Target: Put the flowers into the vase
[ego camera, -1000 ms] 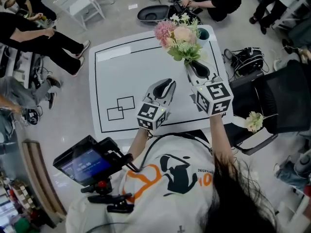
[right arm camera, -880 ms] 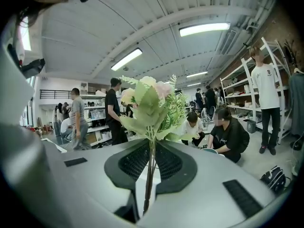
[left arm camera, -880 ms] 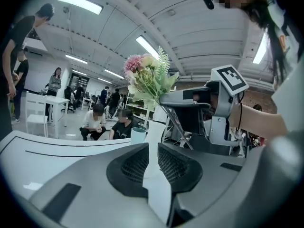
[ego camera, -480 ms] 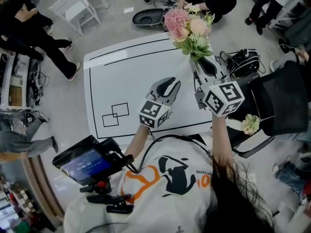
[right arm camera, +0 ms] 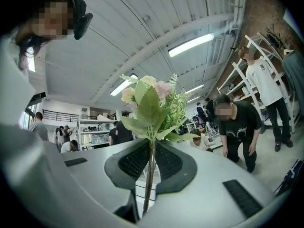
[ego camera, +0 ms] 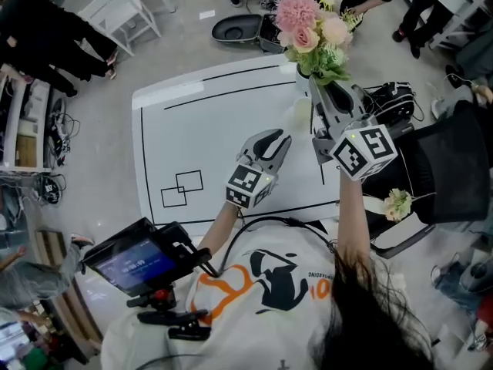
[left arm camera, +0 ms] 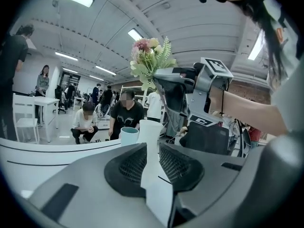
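Observation:
A bouquet (ego camera: 312, 31) of pink and cream flowers with green leaves is held up above the table's far right corner. My right gripper (ego camera: 319, 89) is shut on its stems; in the right gripper view the stems (right arm camera: 149, 175) run up between the pads to the bouquet (right arm camera: 152, 103). A white vase (ego camera: 301, 114) stands on the table just left of that gripper. My left gripper (ego camera: 269, 141) hovers over the table, slightly open and holding nothing. In the left gripper view, the vase (left arm camera: 149, 131) is ahead beyond its jaws (left arm camera: 151, 167), and the bouquet (left arm camera: 149, 56) above the right gripper (left arm camera: 172, 87).
The white table (ego camera: 216, 122) carries black outline lines and two drawn rectangles (ego camera: 182, 189). A teal cup (left arm camera: 128, 136) stands beside the vase. A loose flower (ego camera: 397, 203) lies on the black chair (ego camera: 451, 160) at the right. A tripod screen (ego camera: 139, 264) sits near left. People stand around.
My right gripper has carried the bouquet up and toward the table's far right corner. The left gripper has drifted a little to the right.

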The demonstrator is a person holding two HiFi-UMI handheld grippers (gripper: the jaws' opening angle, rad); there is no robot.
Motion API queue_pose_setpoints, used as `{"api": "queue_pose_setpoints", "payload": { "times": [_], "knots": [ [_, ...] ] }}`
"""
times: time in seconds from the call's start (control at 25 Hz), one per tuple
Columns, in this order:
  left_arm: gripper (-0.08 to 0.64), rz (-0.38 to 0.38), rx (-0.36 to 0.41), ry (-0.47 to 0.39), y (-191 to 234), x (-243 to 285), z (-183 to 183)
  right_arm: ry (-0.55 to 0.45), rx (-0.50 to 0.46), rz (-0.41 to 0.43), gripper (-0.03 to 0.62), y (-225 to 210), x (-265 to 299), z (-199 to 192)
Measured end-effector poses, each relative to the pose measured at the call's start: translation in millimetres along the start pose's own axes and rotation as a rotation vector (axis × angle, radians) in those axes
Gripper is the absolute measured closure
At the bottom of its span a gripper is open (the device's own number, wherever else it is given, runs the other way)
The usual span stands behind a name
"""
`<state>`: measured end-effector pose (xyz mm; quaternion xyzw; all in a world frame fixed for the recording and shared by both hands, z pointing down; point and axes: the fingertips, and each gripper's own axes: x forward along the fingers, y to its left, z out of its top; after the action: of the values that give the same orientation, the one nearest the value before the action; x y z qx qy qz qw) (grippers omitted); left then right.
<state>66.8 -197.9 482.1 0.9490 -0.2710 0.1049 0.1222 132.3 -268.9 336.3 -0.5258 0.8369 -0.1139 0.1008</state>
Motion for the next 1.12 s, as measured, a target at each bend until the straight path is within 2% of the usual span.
{"api": "queue_pose_setpoints", "payload": {
  "times": [0.2,0.36,0.64,0.84,1.12],
  "knots": [
    [0.485,-0.009,0.013,0.009,-3.6,6.0,0.7,-0.037,-0.008,0.017,0.548,-5.2,10.2,7.3],
    [0.485,-0.003,0.019,0.014,-4.5,9.3,-2.2,-0.091,-0.025,0.070,0.548,-3.1,16.1,12.6],
    [0.485,0.009,-0.007,0.015,-1.8,5.4,-3.4,-0.150,-0.078,0.122,0.548,12.2,18.3,26.1],
    [0.485,0.015,-0.024,0.020,-0.4,6.5,-3.8,-0.133,-0.077,0.156,0.548,10.7,15.2,7.5],
    [0.485,0.011,-0.023,0.027,1.4,6.4,-6.2,-0.124,-0.039,0.138,0.546,0.3,6.4,-16.3]
  ]
}}
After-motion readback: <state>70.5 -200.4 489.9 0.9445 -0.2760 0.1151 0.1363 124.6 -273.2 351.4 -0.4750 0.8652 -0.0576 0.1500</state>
